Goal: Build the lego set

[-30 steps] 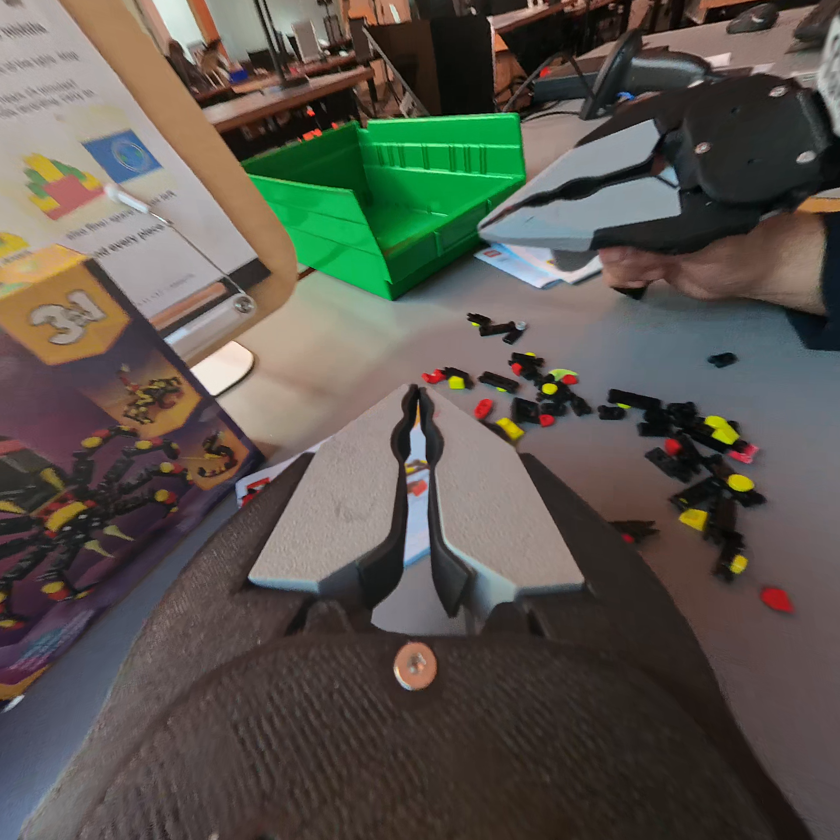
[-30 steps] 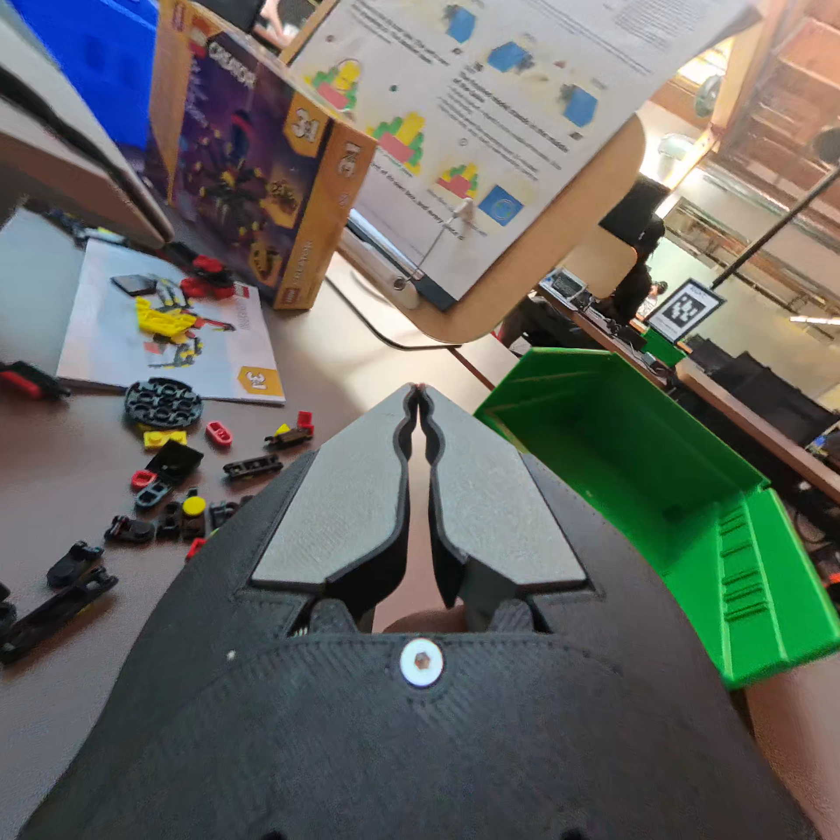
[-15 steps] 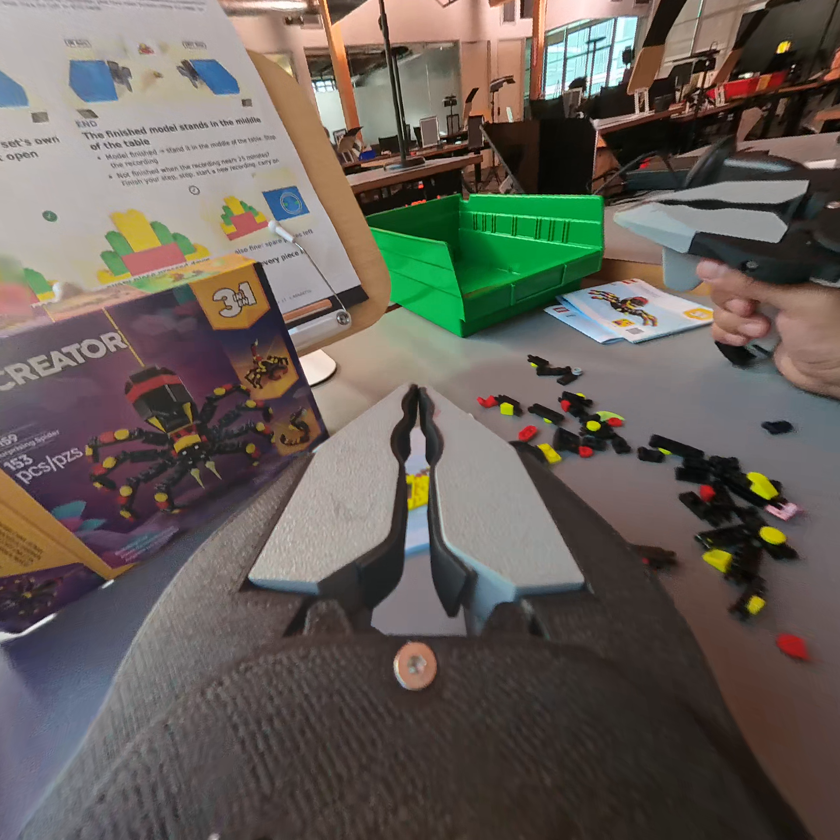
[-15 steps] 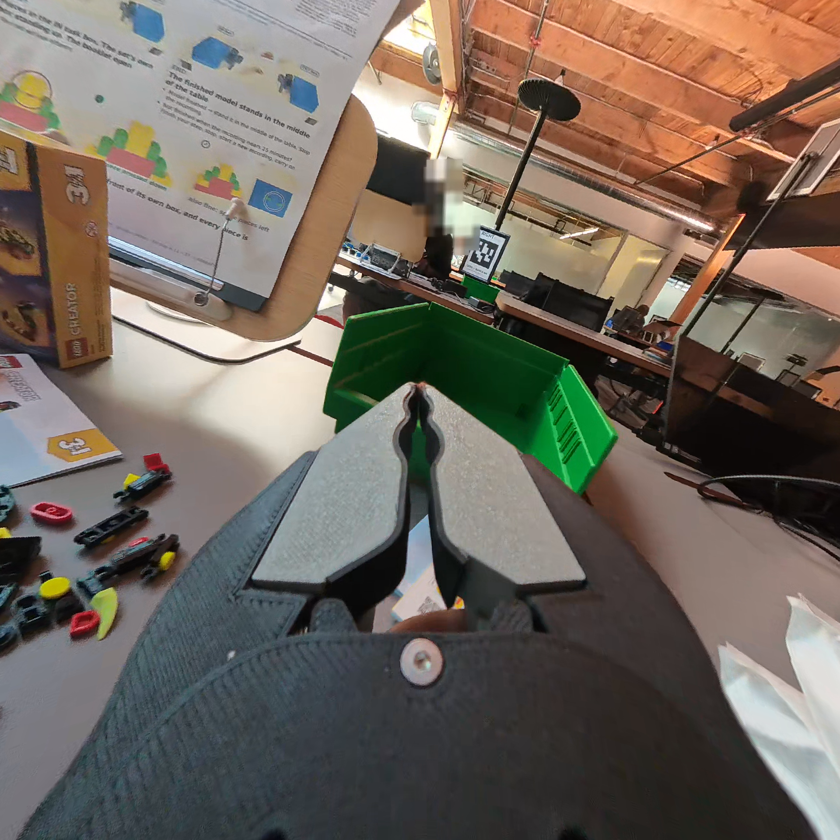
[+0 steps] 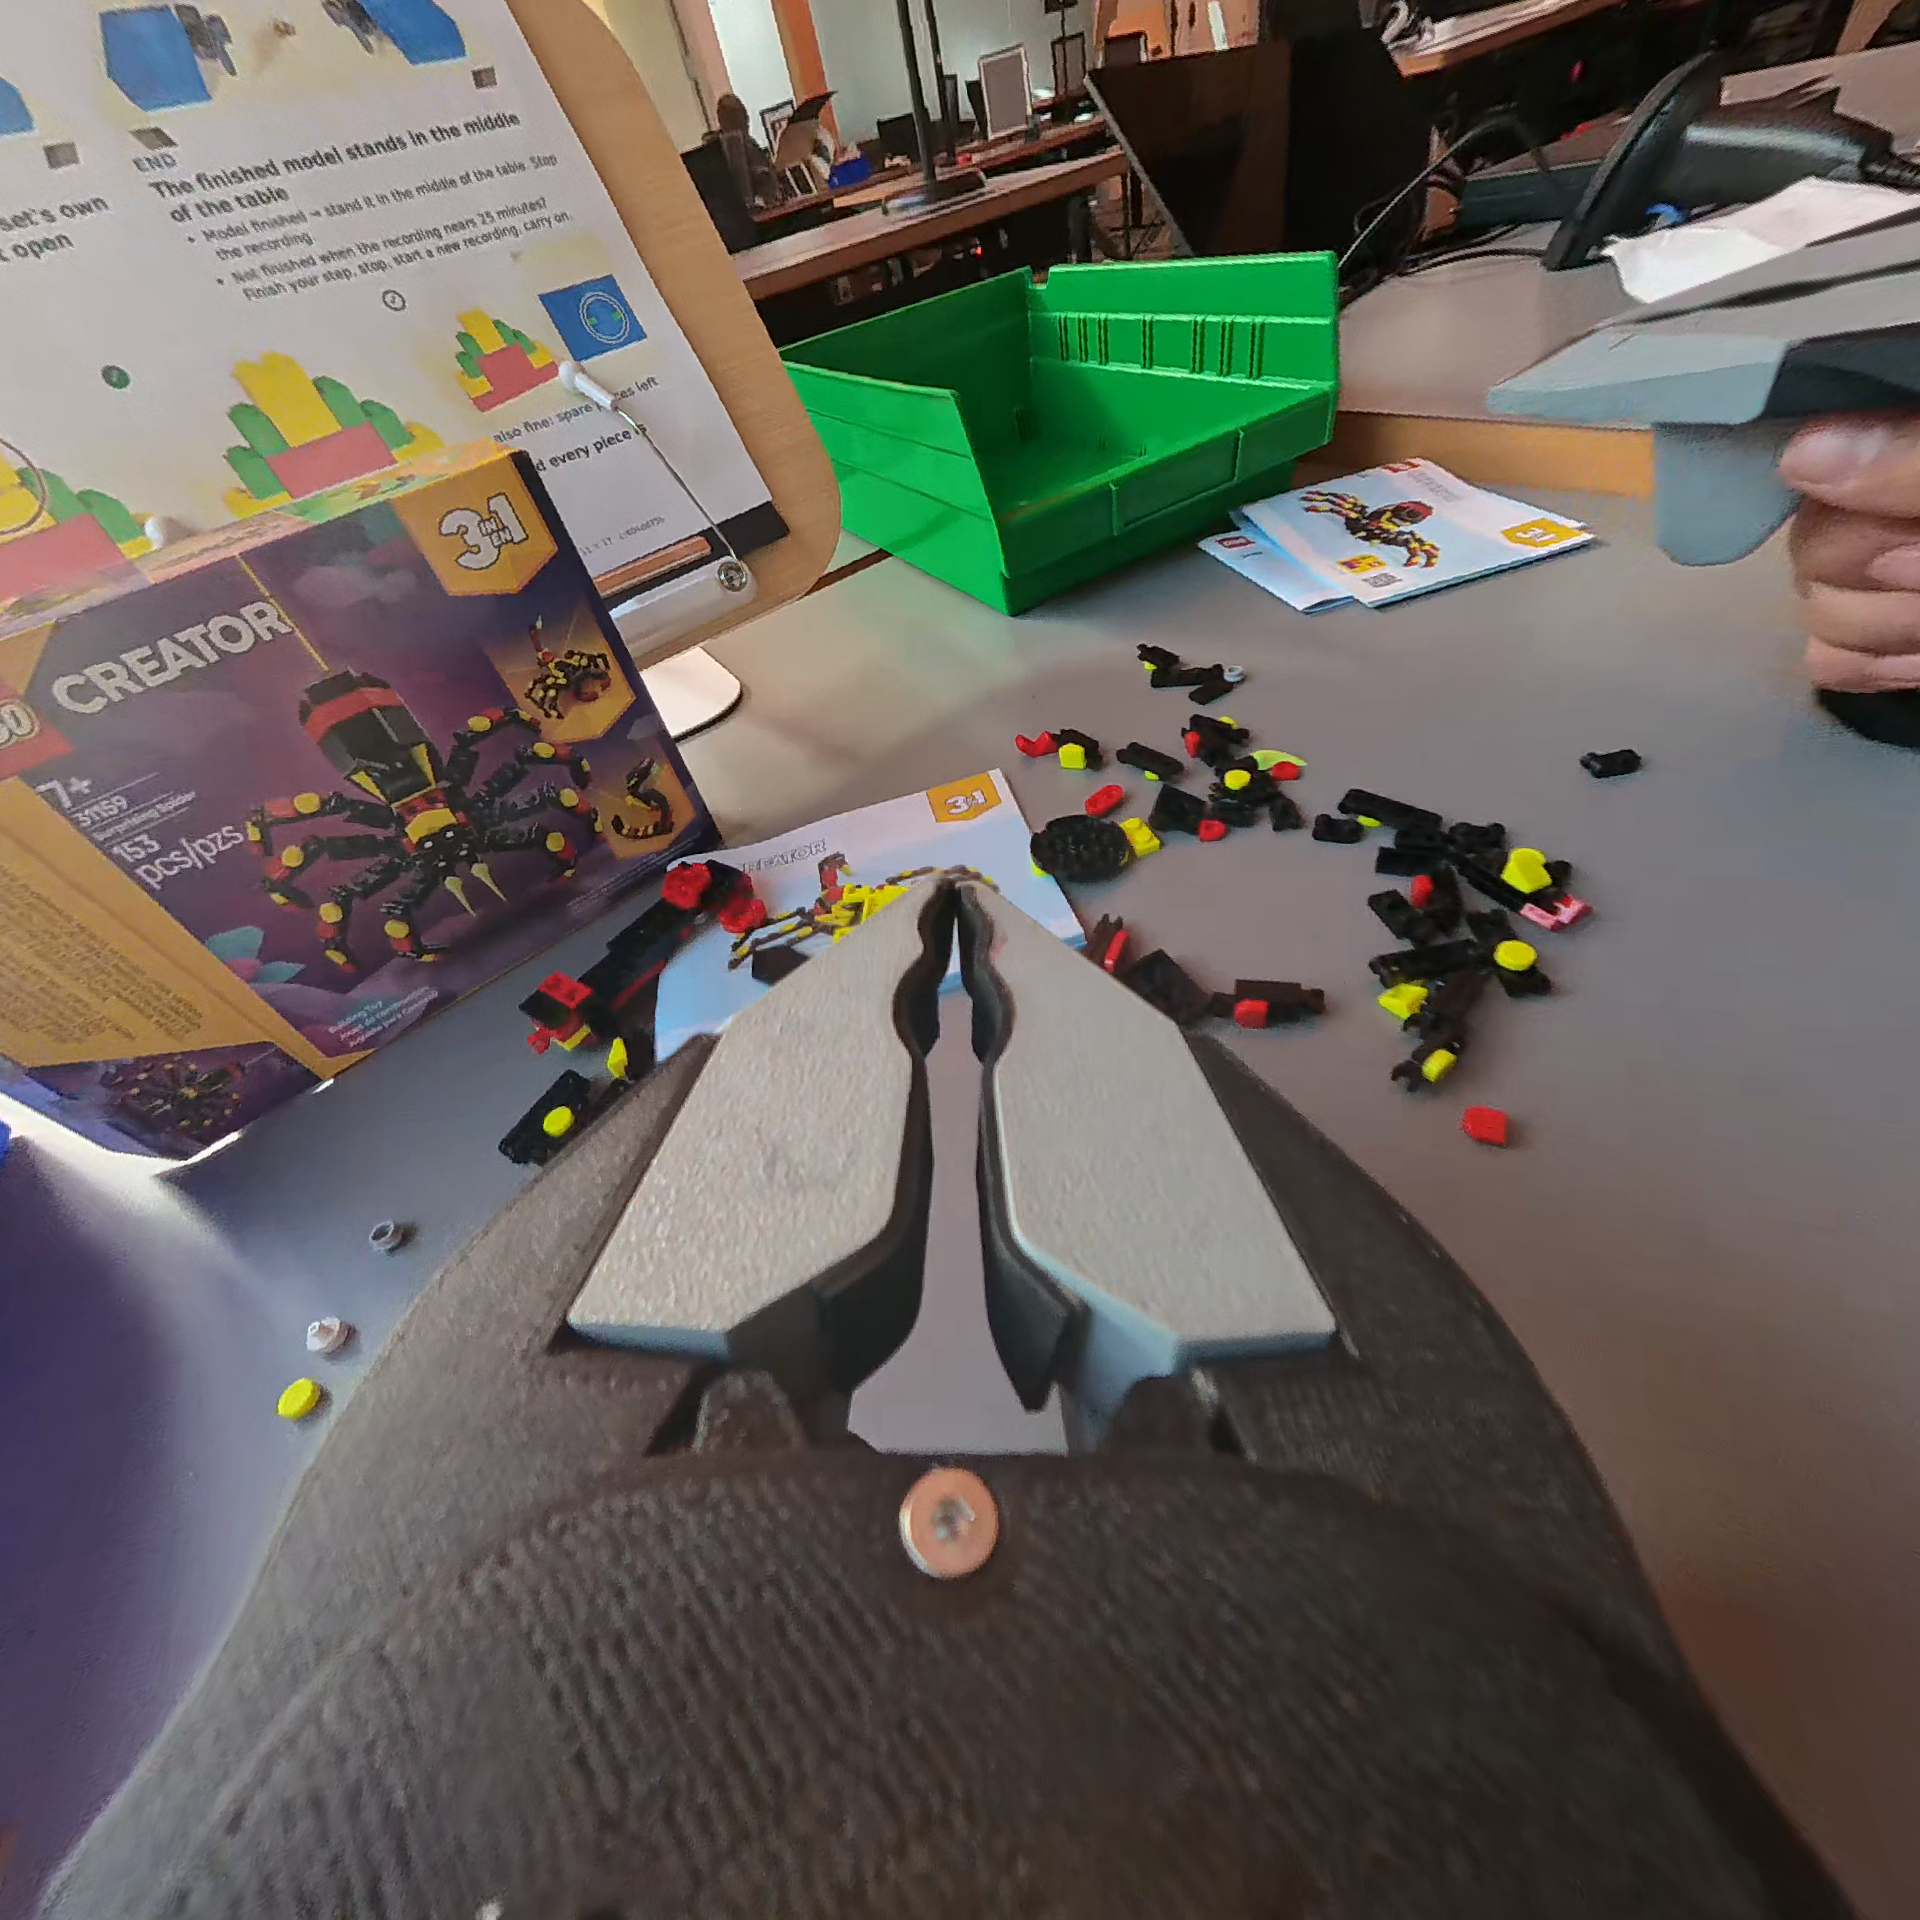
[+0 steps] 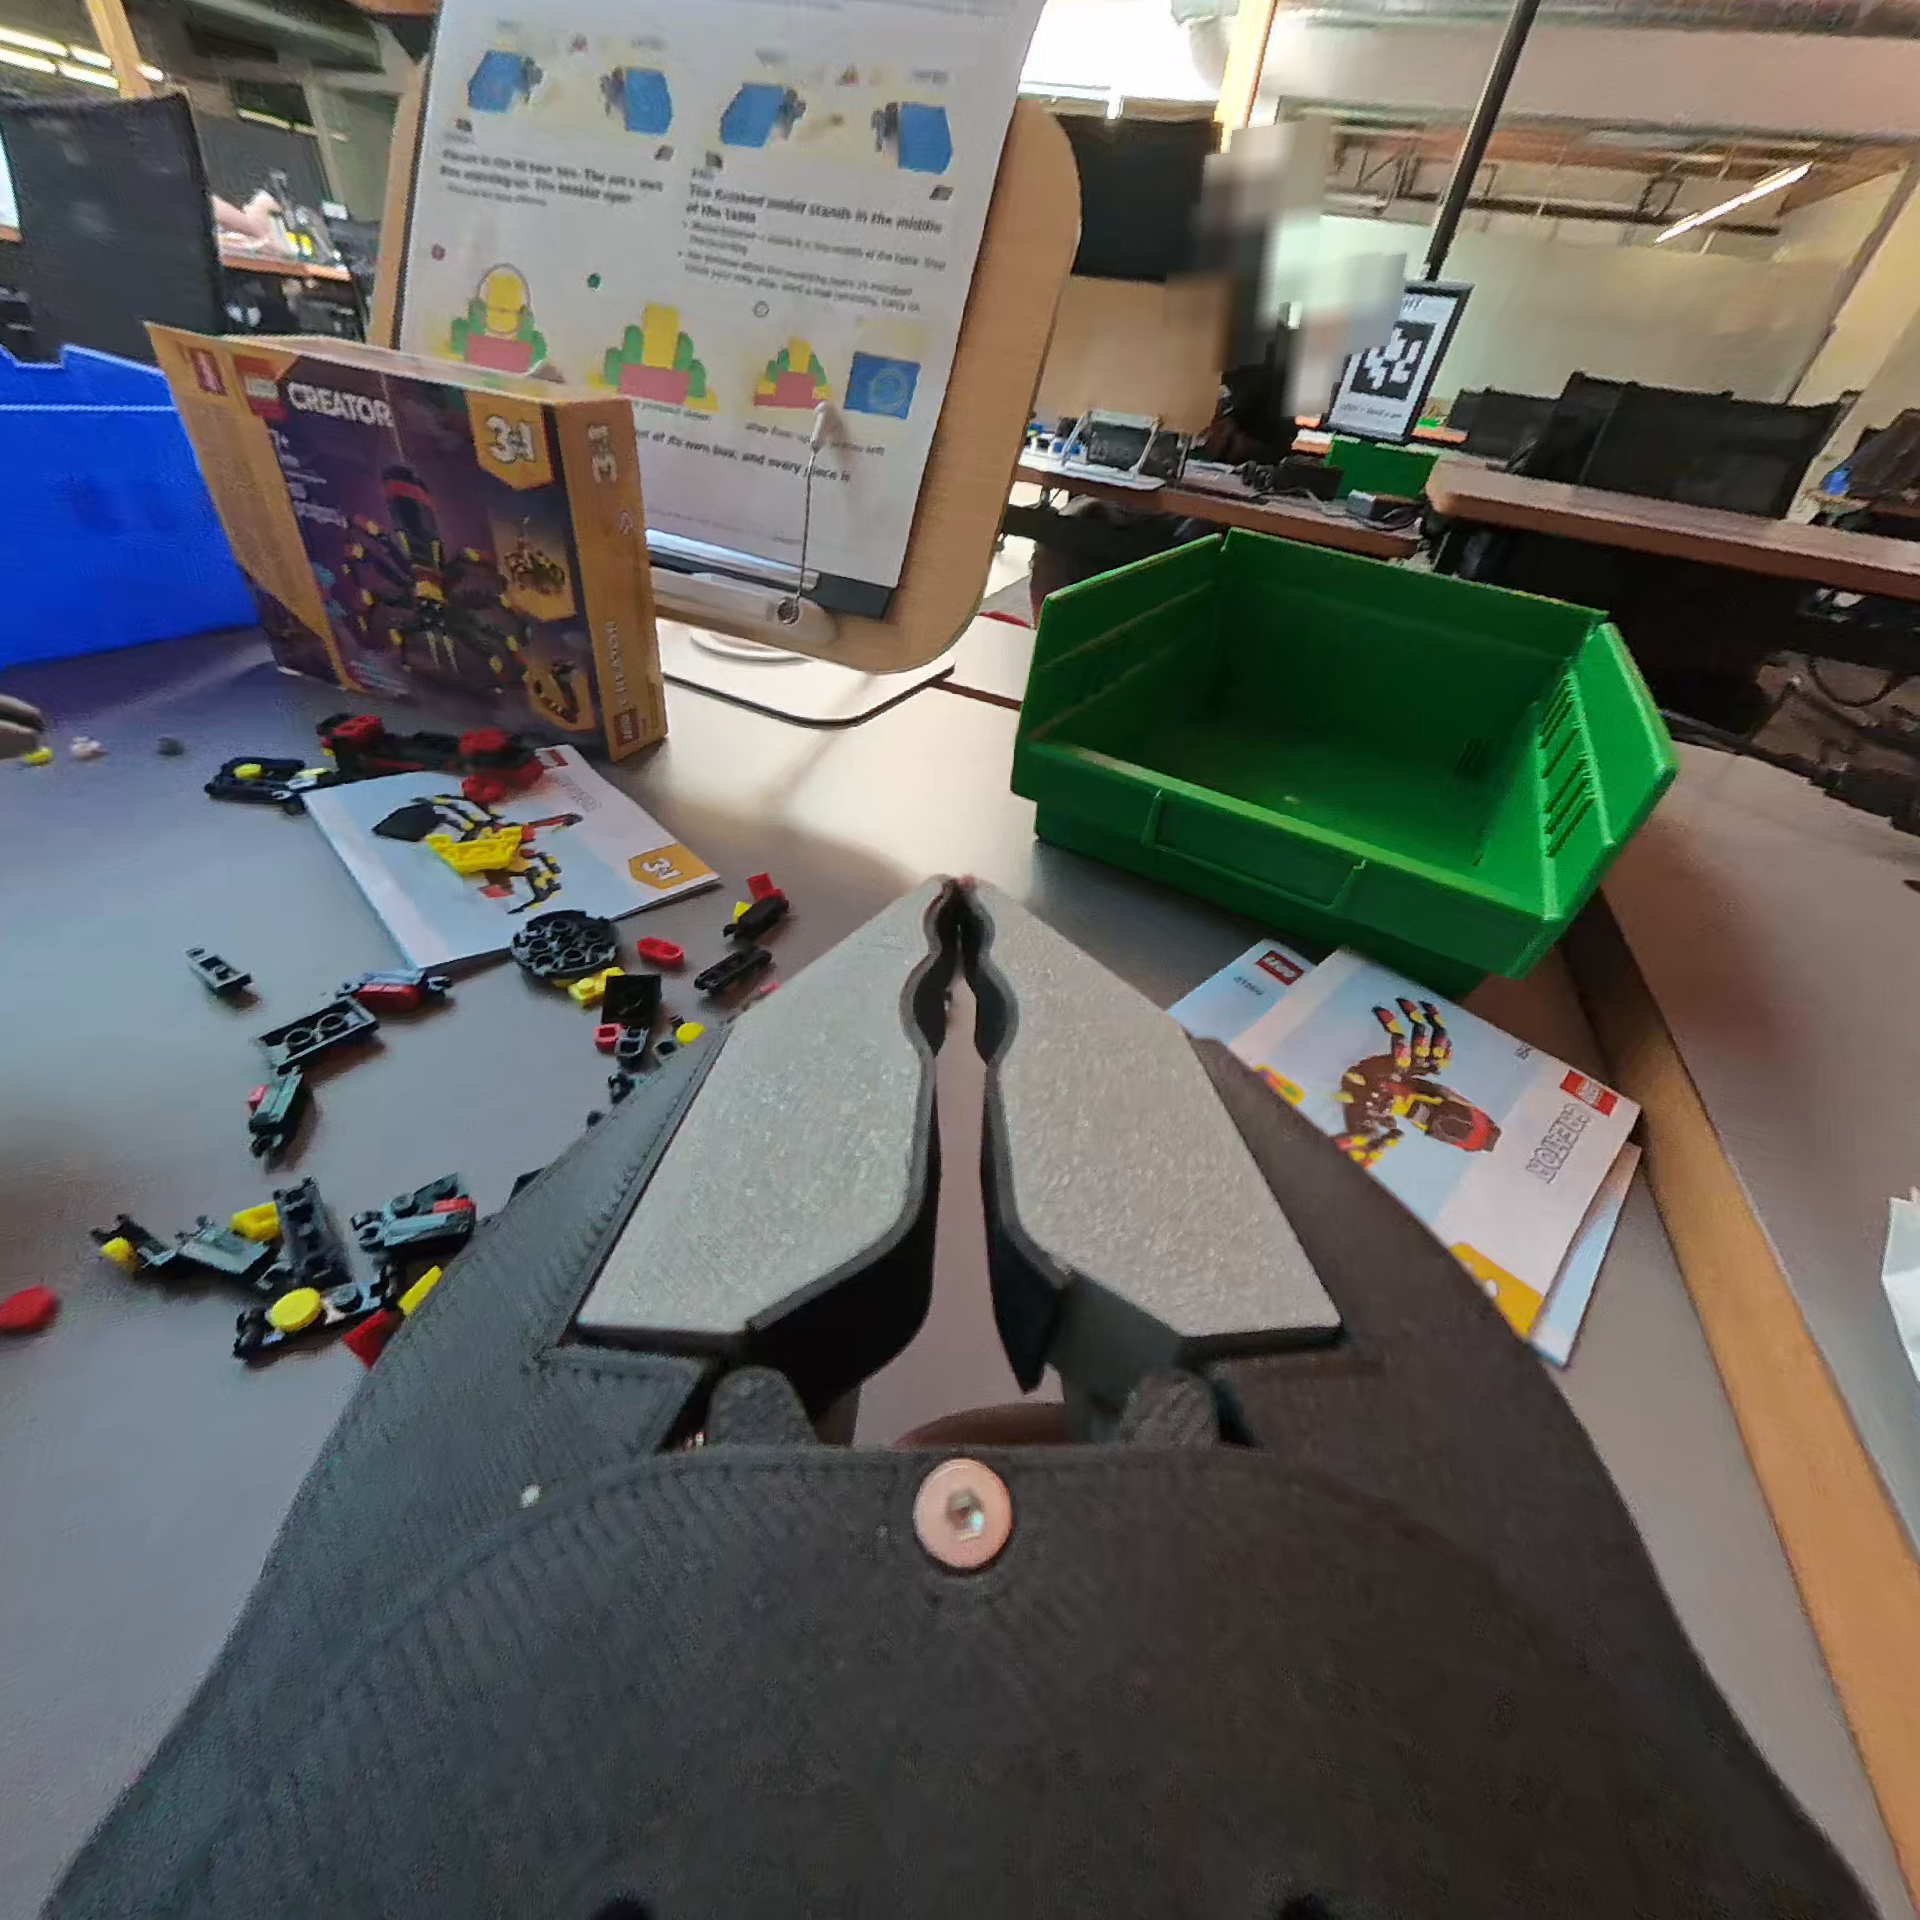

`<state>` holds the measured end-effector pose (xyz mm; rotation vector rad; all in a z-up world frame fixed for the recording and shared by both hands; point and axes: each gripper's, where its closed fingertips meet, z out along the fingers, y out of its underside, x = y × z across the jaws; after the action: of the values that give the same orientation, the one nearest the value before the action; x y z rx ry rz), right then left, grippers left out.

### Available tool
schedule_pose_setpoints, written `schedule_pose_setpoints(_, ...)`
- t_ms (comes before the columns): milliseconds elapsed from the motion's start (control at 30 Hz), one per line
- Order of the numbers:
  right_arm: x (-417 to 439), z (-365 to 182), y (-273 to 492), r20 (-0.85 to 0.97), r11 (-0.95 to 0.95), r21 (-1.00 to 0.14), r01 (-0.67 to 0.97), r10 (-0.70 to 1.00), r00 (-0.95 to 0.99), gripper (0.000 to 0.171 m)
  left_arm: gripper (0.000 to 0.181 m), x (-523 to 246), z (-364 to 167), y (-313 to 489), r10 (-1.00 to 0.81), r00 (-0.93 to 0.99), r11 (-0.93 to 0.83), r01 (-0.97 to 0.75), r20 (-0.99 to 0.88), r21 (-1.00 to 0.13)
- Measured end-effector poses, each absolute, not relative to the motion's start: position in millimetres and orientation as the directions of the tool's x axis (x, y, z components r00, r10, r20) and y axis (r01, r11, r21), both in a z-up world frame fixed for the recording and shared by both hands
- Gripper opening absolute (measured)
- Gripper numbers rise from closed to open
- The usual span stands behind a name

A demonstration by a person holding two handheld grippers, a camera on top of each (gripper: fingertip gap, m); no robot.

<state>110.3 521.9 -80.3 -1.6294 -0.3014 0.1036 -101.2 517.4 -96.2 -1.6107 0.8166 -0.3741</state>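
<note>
Lego pieces (image 6: 312, 1247), black, yellow and red, lie loose across the grey worktop (image 6: 883, 790), scattered between the set's box and the green bin.

In the right wrist view, from the left: a blue bin (image 6: 94, 520) stands at the far edge. Next to it the lego box (image 6: 416, 540) stands upright, with a wooden stand (image 6: 997, 416) holding a printed sheet (image 6: 707, 260) behind it. In front of the box a half-built black and red piece (image 6: 416, 743) lies touching the top edge of an instruction booklet (image 6: 499, 852), which lies flat. A black round plate (image 6: 566, 943) rests at the booklet's near edge, with small parts strewn around it. Farther right the green bin (image 6: 1330, 769) sits empty, tilted open toward the camera. Two more booklets (image 6: 1455, 1122) lie just in front of it, partly hidden by the right hand-held gripper (image 6: 958, 885), whose fingers are closed tip to tip with nothing between them.

In the left wrist view the left hand-held gripper (image 5: 954, 889) is likewise closed and empty, above the near booklet and covering part of it. A few tiny studs (image 5: 327, 1335) lie apart at the left, near a blurred blue shape. The main heap of pieces (image 5: 1455, 935) spreads to the right of the fingers.
</note>
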Motion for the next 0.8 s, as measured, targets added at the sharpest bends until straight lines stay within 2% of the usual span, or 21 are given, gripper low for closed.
schedule_pose_setpoints(233, 80, -112, 515, 0.106, -0.234, -0.944, 0.233, 0.454, 0.885, 0.000, 0.000, -99, -108, 520, -0.700, 0.687, -0.083, -0.349, -0.194, -0.934)
schedule_pose_setpoints(333, 68, -122, 513, 0.034, -0.296, -0.926, 0.235, 0.553, 0.832, 0.000, 0.000, -97, -115, 526, -0.706, 0.682, -0.116, -0.377, -0.191, -0.919)
schedule_pose_setpoints(400, 69, -122, 514, -0.021, -0.323, -0.926, 0.198, 0.566, 0.824, 0.000, 0.000, -98, -113, 532, -0.694, 0.692, -0.104, -0.370, -0.199, -0.923)
schedule_pose_setpoints(500, 74, -115, 519, -0.009, -0.285, -0.942, 0.174, 0.544, 0.839, 0.000, 0.000, -100, -115, 546, -0.688, 0.704, -0.134, -0.361, -0.176, -0.923)
schedule_pose_setpoints(700, 70, -124, 539, 0.107, -0.271, -0.916, 0.296, 0.547, 0.830, 0.000, 0.000, -104, -114, 579, -0.675, 0.720, -0.147, -0.347, -0.163, -0.926)
schedule_pose_setpoints(800, 71, -125, 558, 0.119, -0.268, -0.914, 0.305, 0.543, 0.831, 0.000, 0.000, -106, -114, 597, -0.668, 0.729, -0.161, -0.333, -0.146, -0.929)
